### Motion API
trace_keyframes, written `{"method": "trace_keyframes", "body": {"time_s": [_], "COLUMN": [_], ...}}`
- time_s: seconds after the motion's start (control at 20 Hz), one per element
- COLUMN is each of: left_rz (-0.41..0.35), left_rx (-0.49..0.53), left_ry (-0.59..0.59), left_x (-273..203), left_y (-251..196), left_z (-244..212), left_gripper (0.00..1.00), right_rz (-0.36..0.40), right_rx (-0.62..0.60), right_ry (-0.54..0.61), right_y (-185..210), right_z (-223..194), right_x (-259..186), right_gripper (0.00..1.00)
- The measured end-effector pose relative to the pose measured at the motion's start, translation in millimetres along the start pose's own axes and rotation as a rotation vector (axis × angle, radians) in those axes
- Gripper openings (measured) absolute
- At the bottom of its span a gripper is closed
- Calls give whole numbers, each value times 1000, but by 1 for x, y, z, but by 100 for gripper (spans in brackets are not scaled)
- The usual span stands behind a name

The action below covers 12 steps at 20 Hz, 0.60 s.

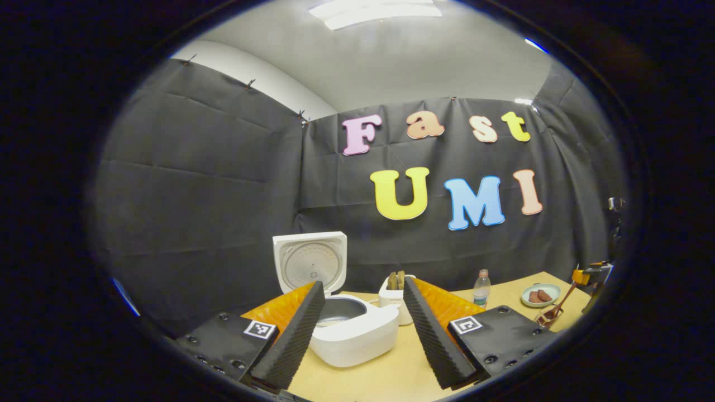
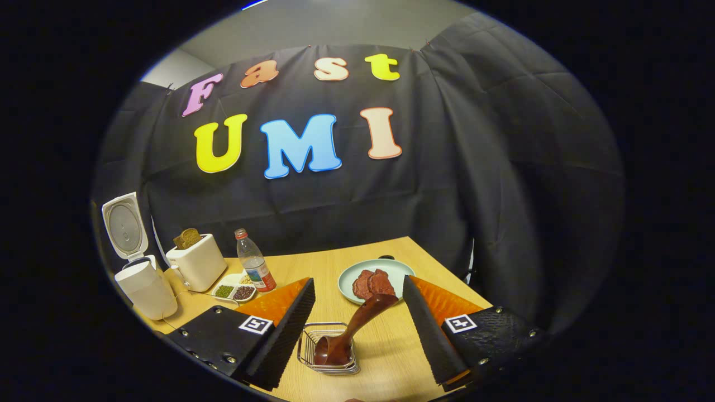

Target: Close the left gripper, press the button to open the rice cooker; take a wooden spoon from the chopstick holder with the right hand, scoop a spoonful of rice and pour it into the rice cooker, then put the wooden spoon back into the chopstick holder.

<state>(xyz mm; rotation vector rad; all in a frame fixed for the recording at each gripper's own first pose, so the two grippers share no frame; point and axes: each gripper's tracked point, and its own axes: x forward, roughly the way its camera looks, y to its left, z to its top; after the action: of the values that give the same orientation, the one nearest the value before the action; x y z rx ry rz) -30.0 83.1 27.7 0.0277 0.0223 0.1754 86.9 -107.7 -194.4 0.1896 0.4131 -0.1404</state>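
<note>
So the white rice cooker (image 1: 352,329) is sitting between the left tool (image 1: 363,326) fingers with its lid already flipped up, so I'd call the button step done. That tool is released, fingers wide apart. The right tool (image 2: 357,329) is spread open too, gripping nothing. Right in front of it, between its fingers, the dark wooden spoon (image 2: 354,326) leans out of the wire chopstick holder (image 2: 329,349) on the tan table (image 2: 391,357). Looks like either grabbing the spoon or having just dropped it back, can't tell which. If grabbing, next move is pinching the handle.
</note>
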Motion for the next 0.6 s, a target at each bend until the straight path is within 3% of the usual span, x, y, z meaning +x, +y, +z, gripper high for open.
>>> {"method": "trace_keyframes", "body": {"time_s": [0.25,0.35,0.45,0.5,0.55,0.6], "left_rz": [40,52,62,61,62,58], "left_rx": [16,33,52,57,61,63], "left_ry": [22,26,28,29,29,30], "left_x": [-15,-24,-30,-31,-31,-32], "left_y": [4,7,9,8,8,6], "left_z": [-3,-2,-3,-2,-3,-3], "left_gripper": [100,94,97,91,98,98], "right_rz": [9,29,60,64,62,62], "right_rx": [84,113,143,151,150,147], "right_ry": [136,177,222,243,263,270], "right_y": [-2,2,10,12,11,10], "right_z": [-43,-55,-67,-72,-78,-80], "right_x": [25,29,35,36,37,39], "right_gripper": [96,97,87,82,79,63]}}
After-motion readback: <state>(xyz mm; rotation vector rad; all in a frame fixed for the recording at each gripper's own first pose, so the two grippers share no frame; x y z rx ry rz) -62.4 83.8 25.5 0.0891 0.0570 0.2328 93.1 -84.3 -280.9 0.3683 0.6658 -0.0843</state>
